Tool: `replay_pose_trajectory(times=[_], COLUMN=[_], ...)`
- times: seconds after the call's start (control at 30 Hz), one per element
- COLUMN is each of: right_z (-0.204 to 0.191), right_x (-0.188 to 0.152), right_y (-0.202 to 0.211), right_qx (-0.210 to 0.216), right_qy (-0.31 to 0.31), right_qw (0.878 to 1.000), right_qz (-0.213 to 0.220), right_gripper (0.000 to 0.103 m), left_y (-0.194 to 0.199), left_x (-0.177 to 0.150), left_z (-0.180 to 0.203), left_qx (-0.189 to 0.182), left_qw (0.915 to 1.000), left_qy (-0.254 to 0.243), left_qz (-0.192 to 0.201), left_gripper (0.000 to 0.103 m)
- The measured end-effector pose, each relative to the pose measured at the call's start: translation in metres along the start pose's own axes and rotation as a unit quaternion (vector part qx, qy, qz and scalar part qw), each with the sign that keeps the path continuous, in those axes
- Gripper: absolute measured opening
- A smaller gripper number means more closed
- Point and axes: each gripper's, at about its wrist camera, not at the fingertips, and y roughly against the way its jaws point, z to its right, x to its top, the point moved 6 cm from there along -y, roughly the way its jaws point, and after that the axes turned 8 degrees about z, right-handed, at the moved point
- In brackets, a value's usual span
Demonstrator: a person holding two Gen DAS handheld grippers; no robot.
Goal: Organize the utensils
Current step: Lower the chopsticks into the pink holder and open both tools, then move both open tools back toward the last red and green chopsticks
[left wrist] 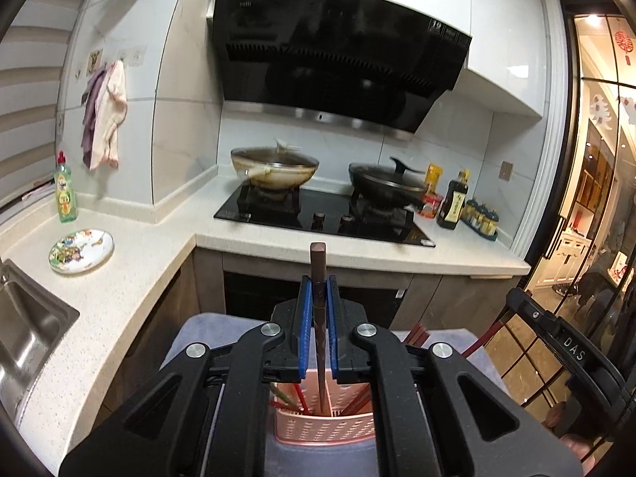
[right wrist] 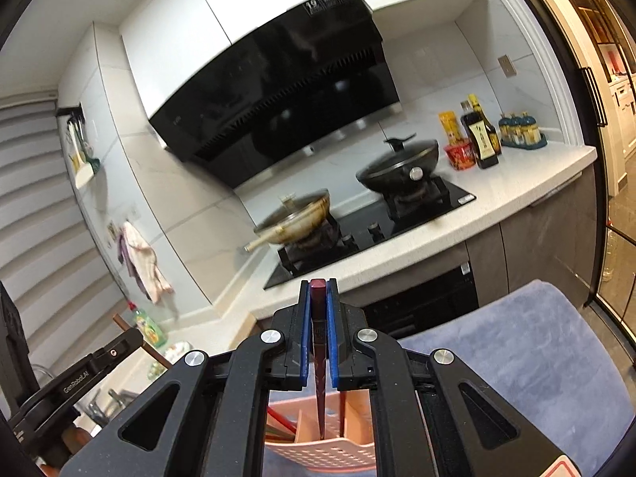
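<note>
Blue pads of the left tool (left wrist: 318,278) are clamped on a brown chopstick (left wrist: 318,262); the right tool (right wrist: 318,283) is clamped on a dark red chopstick (right wrist: 318,290). Both tips hang over the pink slotted holder (left wrist: 324,421) on the blue-grey cloth (right wrist: 516,357). Judged best: lower each upright into one compartment before releasing.

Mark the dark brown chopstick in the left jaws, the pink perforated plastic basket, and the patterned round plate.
dark brown chopstick (left wrist: 318,278), left wrist view, upper shaft
pink perforated plastic basket (left wrist: 324,423), left wrist view, front wall
patterned round plate (left wrist: 81,250), left wrist view, centre
</note>
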Motion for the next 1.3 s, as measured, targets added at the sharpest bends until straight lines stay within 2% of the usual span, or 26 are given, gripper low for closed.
replay_pose_trajectory(times=[0.27, 0.37, 0.47, 0.6, 0.7, 1.07, 1.23, 1.3], right_z=[0.010, 0.009, 0.005, -0.005, -0.011, -0.021, -0.021, -0.018], right_x=[-0.031, -0.030, -0.027, -0.022, -0.024, -0.053, -0.074, -0.086], right_y=[-0.015, -0.012, -0.006, 0.011, 0.027, 0.090, 0.114, 0.127], right_qx=[-0.013, -0.014, -0.010, 0.005, 0.017, 0.042, 0.048, 0.045], right_qy=[0.011, 0.010, 0.013, 0.027, 0.033, 0.047, 0.049, 0.053], right_qw=[0.999, 0.999, 0.999, 0.999, 0.999, 0.997, 0.996, 0.995], right_qz=[-0.036, -0.034, -0.031, -0.024, -0.026, -0.043, -0.063, -0.071], right_gripper=[0.007, 0.015, 0.017, 0.029, 0.029, 0.033, 0.037, 0.037], left_y=[-0.021, -0.022, -0.018, -0.007, 0.004, 0.049, 0.073, 0.082], left_x=[-0.030, -0.034, -0.034, -0.034, -0.037, -0.062, -0.076, -0.085], left_z=[-0.013, -0.016, -0.018, -0.016, -0.014, -0.005, -0.005, -0.006], left_qx=[0.003, 0.003, 0.003, 0.014, 0.017, 0.027, 0.033, 0.034], left_qw=[0.9991, 0.9987, 0.9988, 0.9991, 0.9991, 0.9978, 0.9972, 0.9969], left_qy=[0.012, 0.020, 0.022, 0.009, 0.004, -0.028, -0.026, -0.022], left_qz=[-0.040, -0.047, -0.045, -0.038, -0.038, -0.054, -0.061, -0.067], left_gripper=[0.007, 0.009, 0.024, 0.043, 0.049, 0.050, 0.060, 0.060])
